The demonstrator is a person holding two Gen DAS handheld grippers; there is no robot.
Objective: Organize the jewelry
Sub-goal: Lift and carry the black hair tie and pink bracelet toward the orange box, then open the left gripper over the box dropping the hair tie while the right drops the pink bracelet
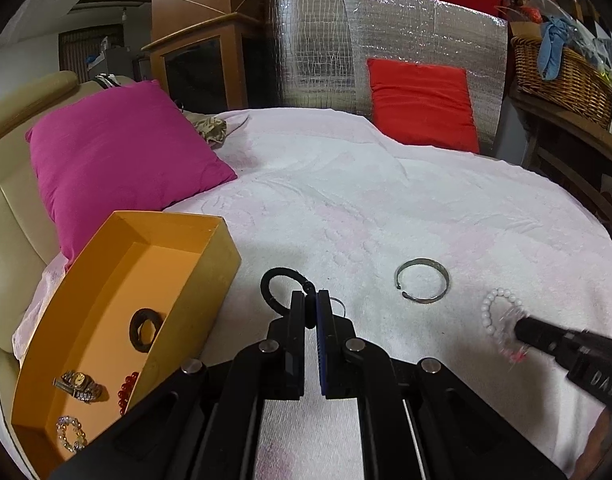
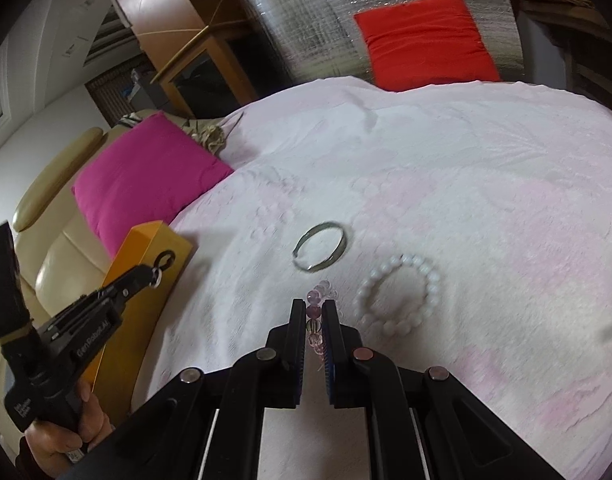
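The left tool (image 1: 311,307) is closed on a black ring (image 1: 284,286) that has a small clear ring (image 1: 338,306) linked to it; in the right wrist view the pair hangs from its tips in front of the near wall of the orange box (image 2: 146,280). The orange box (image 1: 106,320) sits at the left edge of the bed, on the white towel (image 1: 346,200) that covers it, just in front of a pink cushion (image 1: 118,160). Inside the box lie a dark ring (image 1: 146,328), a gold watch (image 1: 80,386), a red bead bracelet (image 1: 126,394) and a clear bead bracelet (image 1: 71,434).

The right tool (image 2: 314,312) is closed on a bracelet of clear and purple beads (image 2: 316,300). Just to its right a white bead bracelet (image 2: 400,294) lies flat on the towel, and beyond it, near the middle of the bed, lies an open metal bangle (image 2: 320,250). A red cushion (image 2: 426,40) leans at the far edge of the bed.
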